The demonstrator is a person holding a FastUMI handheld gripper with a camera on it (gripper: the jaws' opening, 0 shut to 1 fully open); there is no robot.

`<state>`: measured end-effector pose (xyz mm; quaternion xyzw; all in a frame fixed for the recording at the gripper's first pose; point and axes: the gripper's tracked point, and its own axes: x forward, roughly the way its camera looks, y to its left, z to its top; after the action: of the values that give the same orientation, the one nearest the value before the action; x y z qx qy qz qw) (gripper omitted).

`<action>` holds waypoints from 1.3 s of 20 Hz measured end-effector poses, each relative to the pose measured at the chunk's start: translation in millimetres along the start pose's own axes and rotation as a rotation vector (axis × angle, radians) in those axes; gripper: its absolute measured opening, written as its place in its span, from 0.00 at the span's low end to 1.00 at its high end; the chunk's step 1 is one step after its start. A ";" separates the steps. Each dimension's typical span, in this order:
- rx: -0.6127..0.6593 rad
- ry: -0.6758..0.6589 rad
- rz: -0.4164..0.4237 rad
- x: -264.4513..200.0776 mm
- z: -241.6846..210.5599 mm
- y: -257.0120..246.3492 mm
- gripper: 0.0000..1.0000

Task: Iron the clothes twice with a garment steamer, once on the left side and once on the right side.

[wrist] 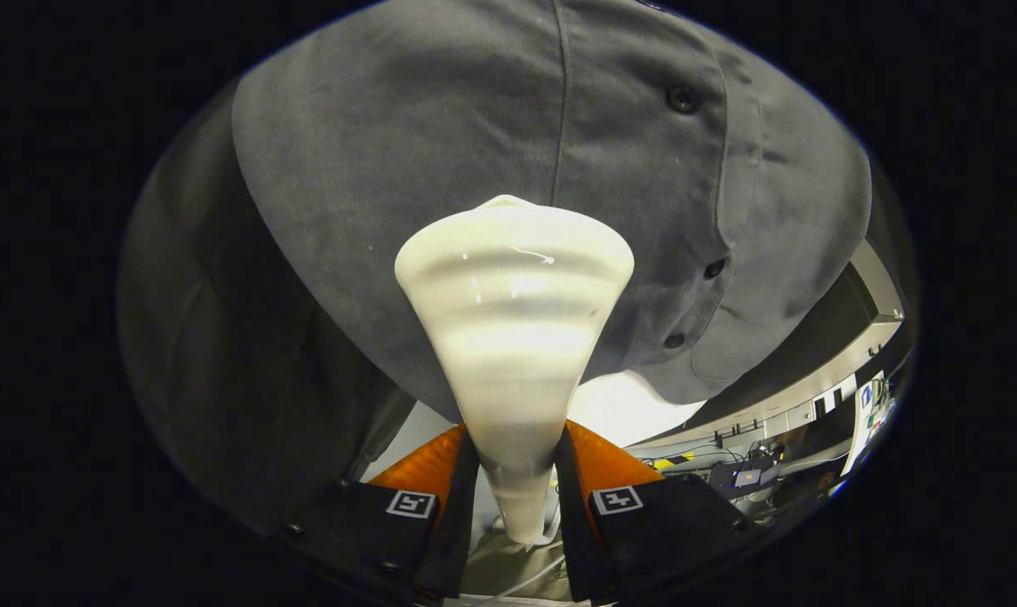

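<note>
A cream-white garment steamer (513, 337) rises from between my fingers, its narrow handle clamped by both of them and its wide head spreading out ahead. My gripper (517, 497) is shut on that handle. The head rests against or very near a grey button-front shirt (441, 135) that hangs close in front. The shirt's placket with dark buttons (683, 99) runs down just right of the steamer head. A long seam (561, 101) runs above the head.
The shirt's sleeve (222, 354) hangs to the left of the fingers. Beyond the shirt's lower right hem lies a room with a pale table edge, cables and small equipment (753, 472). A white cord trails below the steamer handle (517, 582).
</note>
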<state>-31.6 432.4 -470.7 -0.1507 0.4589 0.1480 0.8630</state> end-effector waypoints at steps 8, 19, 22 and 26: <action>0.003 0.078 0.002 26.5 -46.9 -13.2 0.54; 0.024 0.086 0.019 14.4 -56.2 -24.1 0.54; 0.041 0.051 0.019 -2.5 -42.6 -28.3 0.54; 0.089 -0.009 0.002 -38.2 -13.3 -50.4 0.53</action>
<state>-42.1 376.7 -439.6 -0.1109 0.4615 0.1287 0.8707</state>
